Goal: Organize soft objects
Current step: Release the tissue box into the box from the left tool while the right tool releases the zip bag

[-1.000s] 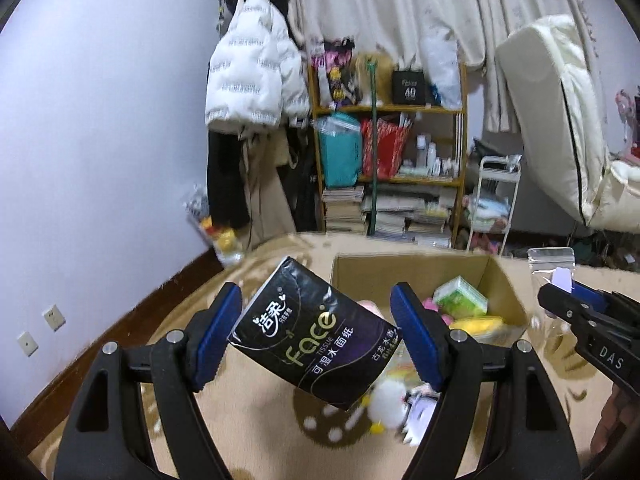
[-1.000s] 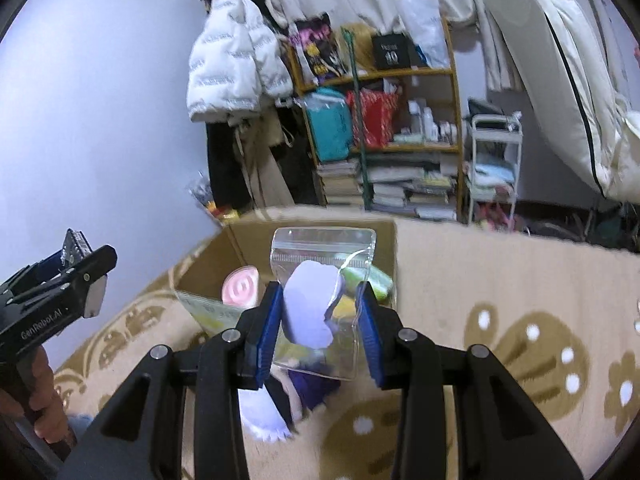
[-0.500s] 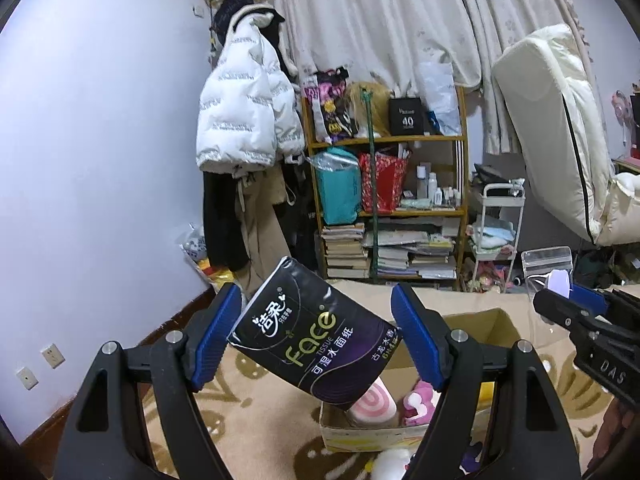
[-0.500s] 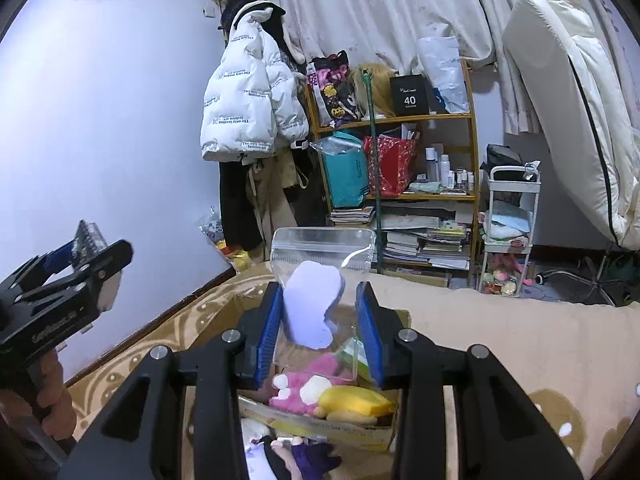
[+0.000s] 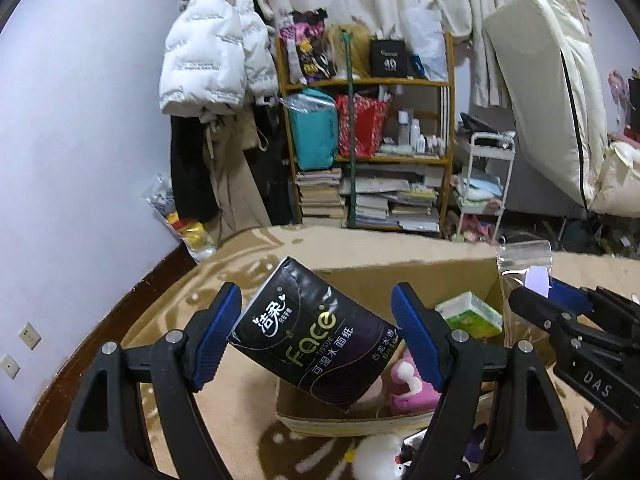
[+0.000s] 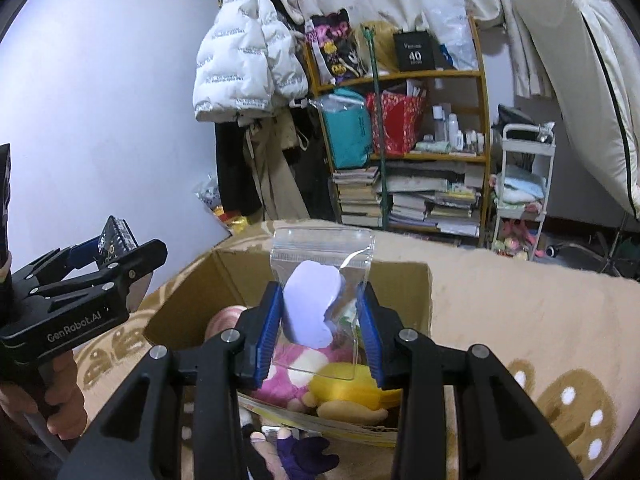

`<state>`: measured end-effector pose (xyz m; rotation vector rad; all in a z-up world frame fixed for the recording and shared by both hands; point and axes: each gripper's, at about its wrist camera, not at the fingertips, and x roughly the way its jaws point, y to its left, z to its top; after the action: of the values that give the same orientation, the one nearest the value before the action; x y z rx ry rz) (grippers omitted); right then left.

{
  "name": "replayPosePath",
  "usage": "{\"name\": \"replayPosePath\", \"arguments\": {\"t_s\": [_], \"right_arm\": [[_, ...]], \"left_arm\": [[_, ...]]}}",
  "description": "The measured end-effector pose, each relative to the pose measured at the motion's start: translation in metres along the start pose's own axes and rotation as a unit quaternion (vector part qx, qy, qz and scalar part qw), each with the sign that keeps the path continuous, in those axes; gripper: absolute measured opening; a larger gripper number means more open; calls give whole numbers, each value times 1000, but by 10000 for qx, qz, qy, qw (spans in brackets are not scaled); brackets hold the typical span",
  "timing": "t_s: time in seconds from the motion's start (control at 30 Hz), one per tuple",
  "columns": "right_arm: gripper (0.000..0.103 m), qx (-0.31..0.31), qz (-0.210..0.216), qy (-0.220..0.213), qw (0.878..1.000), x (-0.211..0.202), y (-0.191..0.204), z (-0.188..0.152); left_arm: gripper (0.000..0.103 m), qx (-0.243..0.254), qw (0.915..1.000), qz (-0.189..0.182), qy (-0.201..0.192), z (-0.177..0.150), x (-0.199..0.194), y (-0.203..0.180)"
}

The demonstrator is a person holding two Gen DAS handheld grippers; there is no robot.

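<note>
Right gripper (image 6: 320, 328) pinches clear zip bag with lilac pad (image 6: 316, 304), directly above open cardboard box (image 6: 420, 292), so nearer to drop. Left gripper (image 5: 316, 340) clamps black tissue pack (image 5: 316, 340), long axis diagonal, over the box's near-left edge.

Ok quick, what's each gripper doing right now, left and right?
Left gripper: closed on the black tissue pack.
Right gripper: closed on the clear zip bag with a purple piece inside.
</note>
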<state>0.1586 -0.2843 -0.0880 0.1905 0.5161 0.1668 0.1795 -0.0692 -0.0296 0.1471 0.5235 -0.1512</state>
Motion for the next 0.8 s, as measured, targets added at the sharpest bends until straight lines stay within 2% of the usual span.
{"name": "replayPosePath", "arguments": {"t_s": [0.33, 0.6, 0.73, 0.8], "right_arm": [[41, 275, -21, 180, 9995, 7, -17, -8], [41, 289, -4, 264, 9992, 10, -17, -12], [41, 274, -1, 294, 9992, 10, -17, -14], [41, 282, -9, 298, 9992, 10, -17, -14]], "left_arm": [[77, 282, 9995, -16, 159, -14, 10, -14], [78, 285, 9992, -159, 210, -15, 10, -16], [88, 235, 9995, -78, 196, -15, 8, -14], [88, 206, 9996, -66, 168, -15, 7, -12]]}}
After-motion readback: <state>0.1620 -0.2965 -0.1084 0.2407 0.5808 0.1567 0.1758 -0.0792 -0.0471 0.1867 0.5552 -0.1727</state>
